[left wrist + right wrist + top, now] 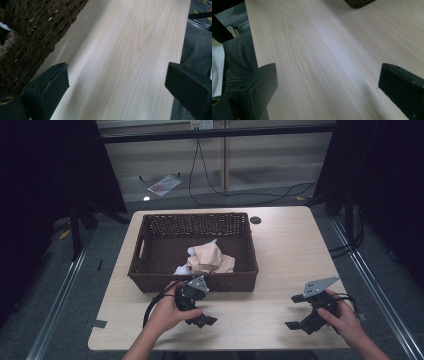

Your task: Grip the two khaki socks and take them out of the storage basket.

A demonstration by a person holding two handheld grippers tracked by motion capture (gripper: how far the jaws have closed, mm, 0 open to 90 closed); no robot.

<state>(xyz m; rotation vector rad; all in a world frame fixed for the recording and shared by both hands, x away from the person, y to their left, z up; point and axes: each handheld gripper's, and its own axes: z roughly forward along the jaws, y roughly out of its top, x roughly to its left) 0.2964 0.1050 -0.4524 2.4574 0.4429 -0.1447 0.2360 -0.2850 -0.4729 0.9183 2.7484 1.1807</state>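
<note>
A dark woven basket (150,270) stands on the middle of the light wooden table (285,245). Inside it lie crumpled cloths (210,257), peach on top with white underneath. My left gripper (204,307) is held just in front of the basket's near wall, open, with only bare tabletop between its jaws. In the left gripper view the left gripper (117,72) stands wide, with the basket (32,30) at its upper left. My right gripper (295,311) hovers over the table's near right part, also open and empty. In the right gripper view the right gripper (328,72) frames only wood, and a corner of the basket (358,3) shows at the top.
A small round dark grommet (255,220) sits in the table behind the basket's right corner. The near table edge runs just below both hands. Cables (240,195) and a sheet of paper (164,184) lie on the floor beyond. The person's trouser leg (237,55) is beside the table edge.
</note>
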